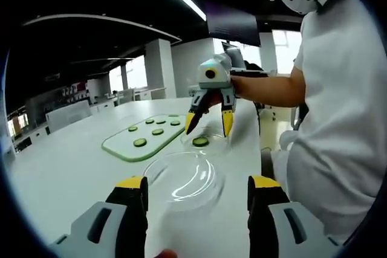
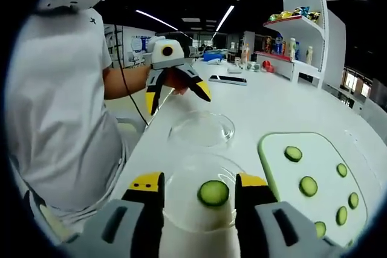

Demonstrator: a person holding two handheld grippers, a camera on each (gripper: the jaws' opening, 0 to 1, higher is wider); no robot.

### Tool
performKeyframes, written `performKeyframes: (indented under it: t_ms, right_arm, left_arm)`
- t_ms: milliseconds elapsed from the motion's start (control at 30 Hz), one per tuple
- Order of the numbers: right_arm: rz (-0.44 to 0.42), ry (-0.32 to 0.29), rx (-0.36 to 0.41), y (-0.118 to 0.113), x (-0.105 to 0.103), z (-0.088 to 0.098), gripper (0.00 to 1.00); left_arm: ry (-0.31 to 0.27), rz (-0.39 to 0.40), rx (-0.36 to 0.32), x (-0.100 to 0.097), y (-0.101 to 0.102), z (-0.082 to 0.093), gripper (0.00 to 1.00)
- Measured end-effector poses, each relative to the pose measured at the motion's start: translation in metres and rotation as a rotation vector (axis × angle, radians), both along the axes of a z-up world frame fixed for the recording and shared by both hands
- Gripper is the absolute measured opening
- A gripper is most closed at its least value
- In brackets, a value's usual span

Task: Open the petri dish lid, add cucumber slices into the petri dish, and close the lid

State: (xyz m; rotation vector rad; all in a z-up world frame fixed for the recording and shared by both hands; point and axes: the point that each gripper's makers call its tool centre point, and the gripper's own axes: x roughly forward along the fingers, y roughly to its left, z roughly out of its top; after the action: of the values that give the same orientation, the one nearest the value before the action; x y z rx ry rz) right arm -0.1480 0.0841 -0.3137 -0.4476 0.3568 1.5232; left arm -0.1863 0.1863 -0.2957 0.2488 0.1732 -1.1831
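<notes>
- In the left gripper view, the left gripper [image 1: 196, 194] is seen with its yellow-tipped jaws spread wide; nothing is held between them.
- Between and just beyond those jaws, the clear petri dish lid [image 1: 184, 179] is seen lying on the white table [image 1: 66, 161]; whether either jaw touches its rim cannot be told.
- In the right gripper view, the right gripper [image 2: 198, 194] is shown with its jaws parted, and a cucumber slice [image 2: 213, 193] is seen in the gap between them, lying inside the petri dish [image 2: 181, 194].
- Neither jaw is seen pressing on the slice; a gap is visible on each side of it.
- From the left gripper view, the right gripper [image 1: 210, 126] is seen hanging with its tips pointed down at the petri dish [image 1: 208, 142], in which the slice [image 1: 200, 141] lies.
- From the right gripper view, the left gripper [image 2: 177, 99] is seen beyond the lid [image 2: 201, 130], jaws apart, held in a hand [image 2: 175, 80].
- A pale green cutting board [image 2: 275, 167] is set just beside the dish, and further cucumber slices [image 2: 308, 186] are laid out on it.
- The same board [image 1: 121, 146] is seen in the left gripper view, on the table near the dish.
- A person in a white top [image 1: 344, 119] is seen at the table edge.
</notes>
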Motion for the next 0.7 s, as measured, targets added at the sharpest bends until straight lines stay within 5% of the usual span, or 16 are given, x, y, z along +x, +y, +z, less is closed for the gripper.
performKeyframes:
  t_ms: [700]
  right_arm:
    - [-0.038,-0.091,0.009,0.017,0.016,0.010,0.57]
  left_arm:
    - [0.022,0.036,0.004,0.010,0.008,0.001,0.67]
